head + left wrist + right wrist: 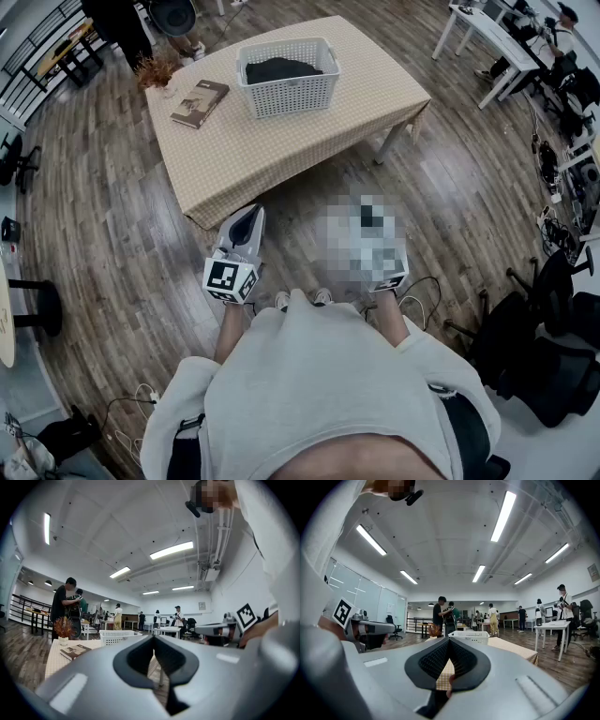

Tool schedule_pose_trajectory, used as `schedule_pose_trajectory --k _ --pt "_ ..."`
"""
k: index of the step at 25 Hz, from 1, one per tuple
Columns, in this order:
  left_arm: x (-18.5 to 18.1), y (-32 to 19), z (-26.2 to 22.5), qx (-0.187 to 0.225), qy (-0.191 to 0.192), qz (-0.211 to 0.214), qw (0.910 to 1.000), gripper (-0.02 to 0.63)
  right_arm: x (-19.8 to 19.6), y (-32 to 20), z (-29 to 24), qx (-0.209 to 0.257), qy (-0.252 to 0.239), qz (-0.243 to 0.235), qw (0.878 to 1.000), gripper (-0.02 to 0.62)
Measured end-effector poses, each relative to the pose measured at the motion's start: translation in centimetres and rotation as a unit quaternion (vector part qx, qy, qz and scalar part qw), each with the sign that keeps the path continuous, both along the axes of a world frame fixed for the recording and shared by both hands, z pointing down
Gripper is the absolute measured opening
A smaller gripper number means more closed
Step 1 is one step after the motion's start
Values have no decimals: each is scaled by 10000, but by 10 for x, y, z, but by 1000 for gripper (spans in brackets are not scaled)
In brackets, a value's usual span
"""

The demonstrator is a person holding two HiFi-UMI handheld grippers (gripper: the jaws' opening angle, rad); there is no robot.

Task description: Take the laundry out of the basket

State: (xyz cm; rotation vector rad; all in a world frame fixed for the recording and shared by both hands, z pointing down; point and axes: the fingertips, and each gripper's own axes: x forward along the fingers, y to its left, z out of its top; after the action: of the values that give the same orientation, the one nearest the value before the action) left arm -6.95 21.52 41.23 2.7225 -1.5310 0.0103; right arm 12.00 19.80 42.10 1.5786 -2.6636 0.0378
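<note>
Left gripper (pixel 153 639) is closed tight, nothing in it — right gripper (pixel 449 641) the same, jaws pressed together and empty. Both are held level over the floor, short of the table (pixel 281 150). On it stands the white basket (pixel 291 96) — dark laundry (pixel 281 68) inside, a book (pixel 200 101) just beside it.

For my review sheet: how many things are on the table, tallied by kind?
Basket: 1
Laundry pile, dark, in the basket: 1
Book: 1
Potted plant: 1
Total: 4
</note>
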Motion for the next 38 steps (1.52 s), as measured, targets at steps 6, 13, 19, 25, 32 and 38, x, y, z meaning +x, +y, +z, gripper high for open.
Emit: schedule_pose_trajectory --k 6,13,19,25,32,38 --pt "-2 -8 0 0 23 12 10000 9 -4 -7 1 -2 4 -9 10000 -2" --pt "3 -5 0 -10 30 -16 10000 9 2 -6 2 -18 -29 -23 10000 -2" --pt "8 -2 2 -37 17 -115 9999 9 7 -3 5 -31 -89 -118 9999 -2" --pt "21 -1 3 -59 11 -227 9997 9 16 -5 6 -42 -119 -299 9995 -2" --pt "37 1 3 -42 -5 -433 9991 9 32 -6 14 -72 -160 -526 9985 -2" --pt "43 7 10 -97 61 -613 9981 9 42 -4 21 -100 -211 -661 9975 -2"
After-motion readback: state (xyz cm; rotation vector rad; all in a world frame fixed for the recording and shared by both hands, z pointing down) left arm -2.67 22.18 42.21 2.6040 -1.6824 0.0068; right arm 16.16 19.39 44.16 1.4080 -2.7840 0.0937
